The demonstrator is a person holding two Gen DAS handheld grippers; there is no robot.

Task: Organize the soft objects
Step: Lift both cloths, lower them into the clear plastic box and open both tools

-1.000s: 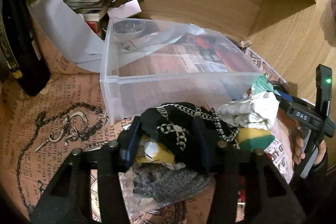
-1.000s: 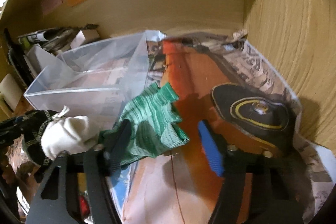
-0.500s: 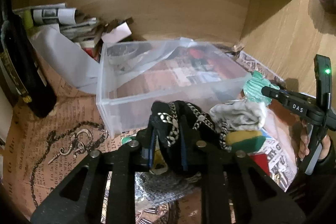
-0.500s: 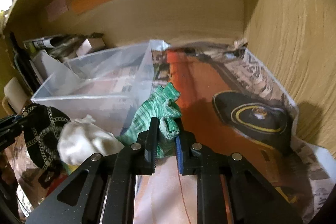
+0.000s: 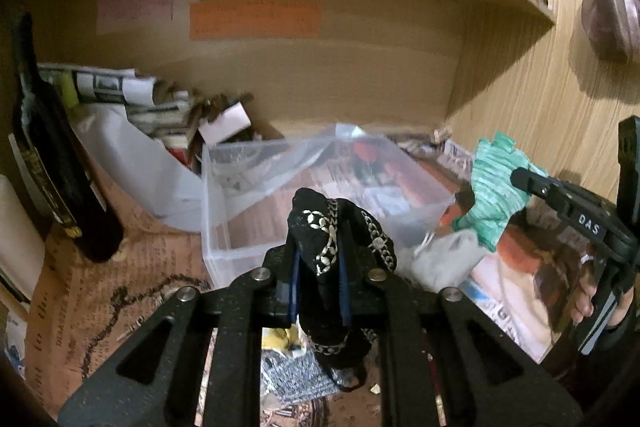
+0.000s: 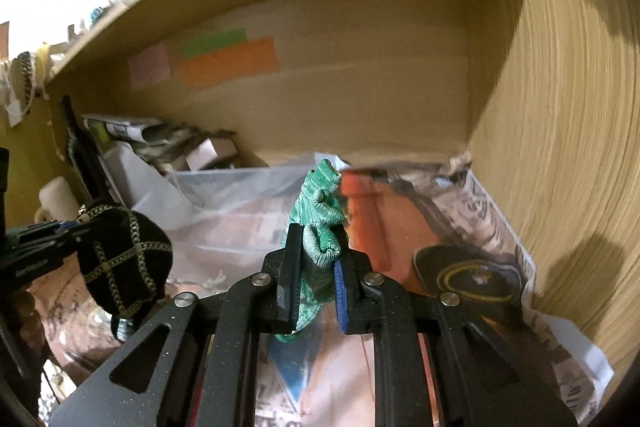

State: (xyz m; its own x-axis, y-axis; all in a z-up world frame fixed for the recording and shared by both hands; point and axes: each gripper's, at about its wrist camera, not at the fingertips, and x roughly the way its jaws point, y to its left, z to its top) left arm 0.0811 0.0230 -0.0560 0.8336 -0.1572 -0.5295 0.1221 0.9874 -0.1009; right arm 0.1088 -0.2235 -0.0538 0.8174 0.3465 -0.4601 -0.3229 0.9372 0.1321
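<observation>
Left tongs (image 5: 318,283) clamped tight on a black fabric pouch with silver chain embroidery (image 5: 332,227), lifted clear of the bench and hanging just in front of the near wall of a clear plastic storage bin (image 5: 224,195). Right tongs (image 6: 316,279) pinched shut on a green striped knit cloth (image 6: 318,211), raised above the newspaper-covered bench (image 6: 492,211), beside the bin's right wall. In the left wrist view, same green cloth (image 5: 496,187) dangling at the right, above a crumpled white cloth (image 5: 444,259) lying against the bin's right front corner. Below the black pouch, a grey knit piece (image 5: 292,375) and something yellow (image 5: 280,339) lying on the bench. Dark glass wine bottle (image 5: 52,171) upright at far left, well apart from the bin. Black cap with yellow ring emblem (image 6: 472,275) flat on the bench at right. Pink, green and orange paper notes (image 5: 256,19) stuck on the wooden back panel.
</observation>
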